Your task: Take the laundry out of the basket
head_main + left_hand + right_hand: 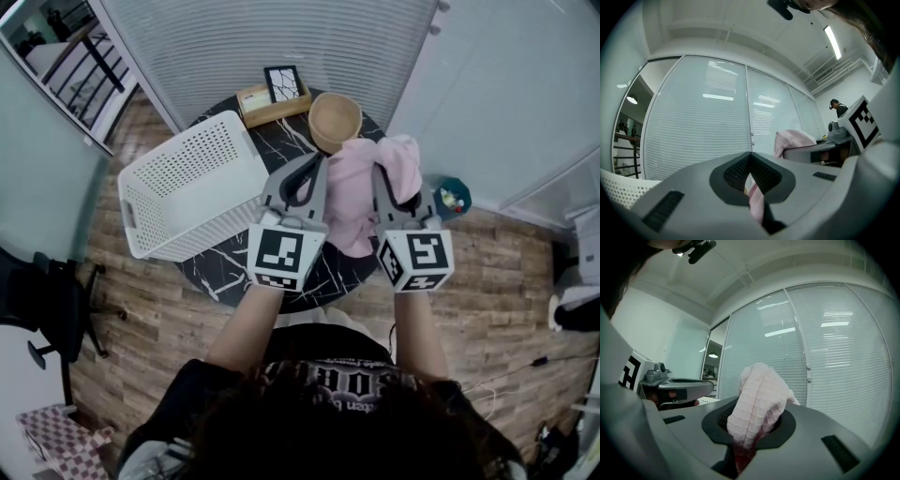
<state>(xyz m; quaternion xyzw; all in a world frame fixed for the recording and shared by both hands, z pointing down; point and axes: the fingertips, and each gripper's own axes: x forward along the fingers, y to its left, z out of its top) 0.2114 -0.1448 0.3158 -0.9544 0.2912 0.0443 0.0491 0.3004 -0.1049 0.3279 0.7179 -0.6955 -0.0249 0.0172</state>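
I hold a pink waffle-weave cloth (349, 197) up above the round black marble table (225, 272), between my two grippers. My left gripper (314, 169) is shut on one edge of it; a thin pink strip (755, 202) shows pinched between its jaws. My right gripper (382, 178) is shut on the other edge, and a thick bunch of the cloth (757, 401) bulges out above its jaws. The white perforated laundry basket (192, 183) stands to the left of the grippers, on the table's edge, and its inside looks empty.
A wooden bowl (335, 120) and a low wooden box with a framed picture (281, 86) sit at the table's far side. White blinds (281, 37) stand behind. A black office chair (42, 300) is at the left on the wood floor.
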